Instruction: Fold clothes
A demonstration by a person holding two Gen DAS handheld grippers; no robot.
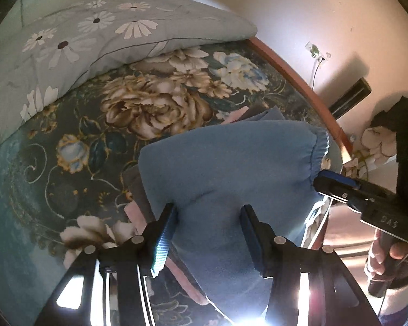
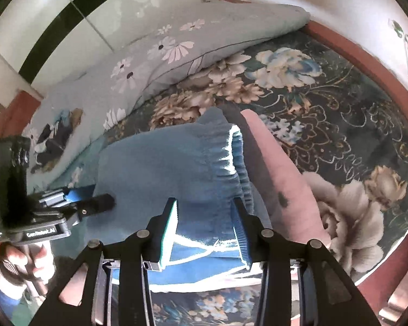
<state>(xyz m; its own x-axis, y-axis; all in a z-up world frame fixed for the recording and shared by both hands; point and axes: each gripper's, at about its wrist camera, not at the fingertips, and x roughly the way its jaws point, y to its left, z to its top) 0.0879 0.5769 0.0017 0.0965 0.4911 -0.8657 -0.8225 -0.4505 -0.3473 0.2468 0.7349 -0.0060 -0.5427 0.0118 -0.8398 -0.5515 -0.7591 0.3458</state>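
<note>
A blue fleece garment (image 1: 225,163) with an elastic waistband (image 2: 231,163) lies on the floral bed, over a pink garment (image 2: 280,174) and a grey one. My left gripper (image 1: 209,212) stands open over the blue cloth, fingers either side of a raised fold. My right gripper (image 2: 204,209) is open too, its fingers astride the cloth near the waistband. Each gripper shows in the other's view: the right one (image 1: 323,182) at the waistband edge, the left one (image 2: 106,199) at the cloth's left edge.
A dark floral bedsheet (image 1: 155,103) covers the bed. A grey daisy-print quilt (image 1: 95,32) lies folded at the far side by the wall. The wooden bed edge (image 1: 307,92) runs along the right, with a wall socket (image 1: 317,51) beyond it.
</note>
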